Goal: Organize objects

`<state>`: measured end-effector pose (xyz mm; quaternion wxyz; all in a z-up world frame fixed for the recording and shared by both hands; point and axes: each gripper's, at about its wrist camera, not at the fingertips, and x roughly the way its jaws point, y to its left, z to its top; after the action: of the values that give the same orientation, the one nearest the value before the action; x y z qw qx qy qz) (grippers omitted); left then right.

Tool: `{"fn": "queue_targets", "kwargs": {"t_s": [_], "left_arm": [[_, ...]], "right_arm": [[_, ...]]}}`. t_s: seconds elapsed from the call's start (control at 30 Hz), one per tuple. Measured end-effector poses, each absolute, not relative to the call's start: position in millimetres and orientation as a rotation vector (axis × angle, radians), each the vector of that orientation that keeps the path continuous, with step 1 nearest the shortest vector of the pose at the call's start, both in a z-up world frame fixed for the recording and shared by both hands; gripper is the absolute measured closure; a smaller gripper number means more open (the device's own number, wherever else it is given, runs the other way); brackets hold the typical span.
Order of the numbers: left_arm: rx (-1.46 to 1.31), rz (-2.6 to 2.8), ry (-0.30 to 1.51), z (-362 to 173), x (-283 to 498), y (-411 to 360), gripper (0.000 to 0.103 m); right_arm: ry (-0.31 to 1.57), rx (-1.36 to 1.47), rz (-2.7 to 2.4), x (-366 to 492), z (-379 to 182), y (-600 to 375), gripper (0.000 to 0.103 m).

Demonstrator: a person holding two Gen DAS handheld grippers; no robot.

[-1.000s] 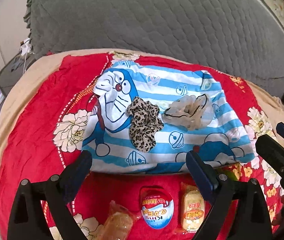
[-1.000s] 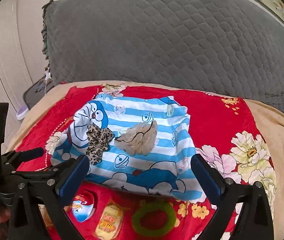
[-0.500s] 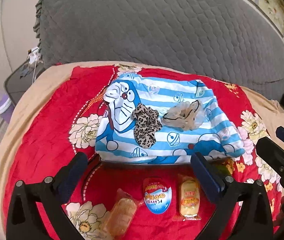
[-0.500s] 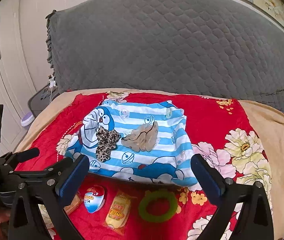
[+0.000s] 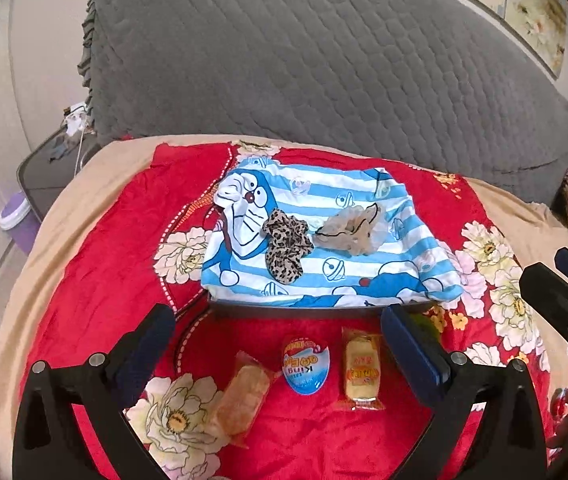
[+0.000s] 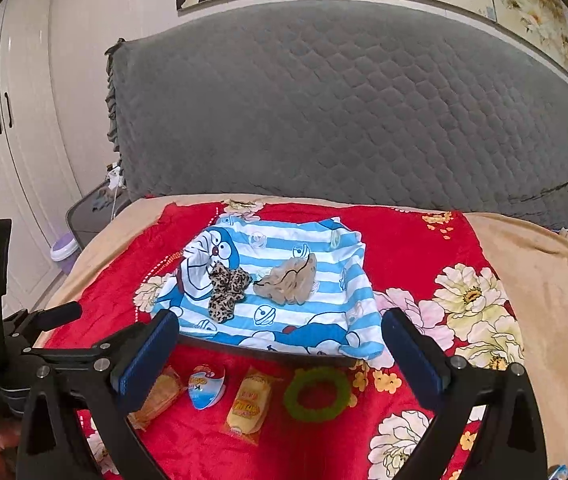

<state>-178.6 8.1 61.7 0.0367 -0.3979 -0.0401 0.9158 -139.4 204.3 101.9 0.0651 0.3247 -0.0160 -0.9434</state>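
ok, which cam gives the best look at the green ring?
Right wrist. The green ring lies whole on the red blanket in front of the striped cloth. In the left wrist view only a green sliver shows behind that gripper's finger.

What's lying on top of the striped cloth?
A leopard scrunchie and a beige scrunchie lie side by side on the cloth. What the cloth covers is hidden.

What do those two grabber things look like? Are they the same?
Yes, they match. The left gripper and the right gripper each have two black arms shaped like open triangles, dotted with silver bolts, ending in flat dark blue fingers with ribbed faces. In the right wrist view, the left one also shows a black body with small white lettering.
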Motion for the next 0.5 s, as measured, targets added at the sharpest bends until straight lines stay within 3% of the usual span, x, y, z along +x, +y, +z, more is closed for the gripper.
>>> {"fn": "queue_targets", "kwargs": {"t_s": [0.5], "left_arm": [[-1.179,2.861,-0.099,86.0,-132.1,1.6,0.000]], "right_arm": [[-0.018,0.954,-2.866,-90.6,117.0,202.1,0.001]]}}
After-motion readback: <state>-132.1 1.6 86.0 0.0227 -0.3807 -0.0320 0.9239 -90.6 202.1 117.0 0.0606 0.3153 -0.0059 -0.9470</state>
